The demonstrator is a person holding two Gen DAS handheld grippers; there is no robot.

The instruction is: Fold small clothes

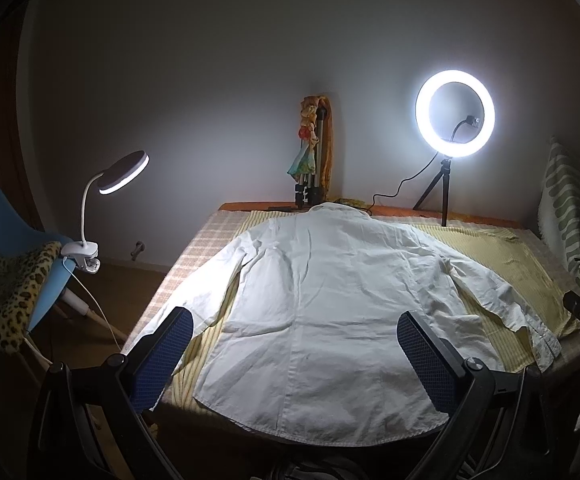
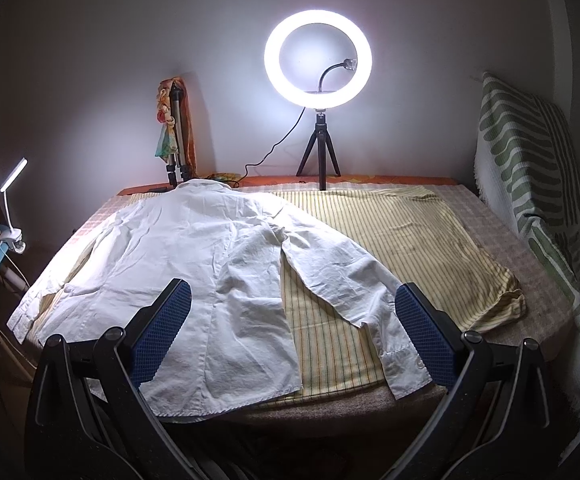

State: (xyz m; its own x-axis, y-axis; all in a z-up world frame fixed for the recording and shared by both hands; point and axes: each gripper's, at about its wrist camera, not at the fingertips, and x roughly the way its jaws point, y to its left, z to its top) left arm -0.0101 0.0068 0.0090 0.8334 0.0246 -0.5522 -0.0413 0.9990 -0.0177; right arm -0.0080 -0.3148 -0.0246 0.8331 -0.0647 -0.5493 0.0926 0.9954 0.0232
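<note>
Left gripper (image 1: 296, 354) and right gripper (image 2: 292, 330), fingers spread and empty, hover above the near hem of the white shirt (image 1: 330, 300), spread back-up on the striped cloth (image 2: 402, 232).

Chair (image 1: 5, 216) cut by left edge; shirt (image 1: 330, 300) hem partly behind left tongs (image 1: 294, 356); folded tripod (image 1: 314, 168) half wrapped in cloth.

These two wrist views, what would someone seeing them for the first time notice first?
The glowing ring light on its small tripod at the table's far edge dominates, bright against the dim wall. Below it, a white long-sleeved shirt lies flat, back up, sleeves spread, on a yellow striped cloth. A lit clip-on lamp stands off to the left.
</note>
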